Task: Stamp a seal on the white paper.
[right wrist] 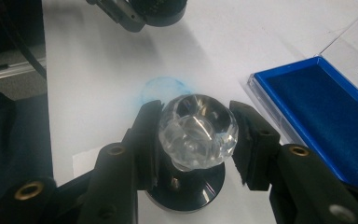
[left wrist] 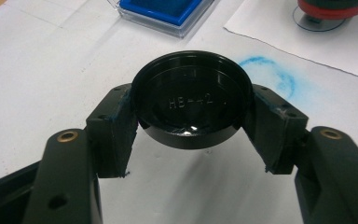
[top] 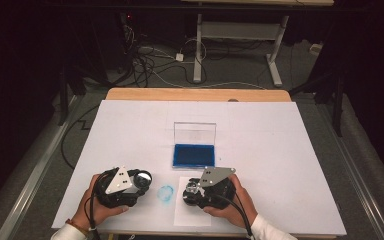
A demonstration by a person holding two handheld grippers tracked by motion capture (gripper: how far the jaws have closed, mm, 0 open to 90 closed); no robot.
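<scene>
High view: stamp job, tabletop (top: pixel 280 150).
- Left hand-held gripper (top: pixel 139 179): pinches black round cap (left wrist: pixel 192 100), off to the left, w/ blue smudge (top: pixel 166 192) beside it.
- Right hand-held gripper (top: pixel 192 190): clamps stamp's clear knob (right wrist: pixel 198 131), base over paper sheet (top: pixel 185 212), near blue ink pad (top: pixel 194 155).
- Risk: faceted knob looks slick; tilt or slip under press likely gives smeared, partial print.

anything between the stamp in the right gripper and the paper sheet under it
Nothing visible. The right gripper is shut on the stamp by its clear knob, directly over the paper sheet. The ink pad sits farther back, and the left gripper holds the black cap off to the side.
</scene>
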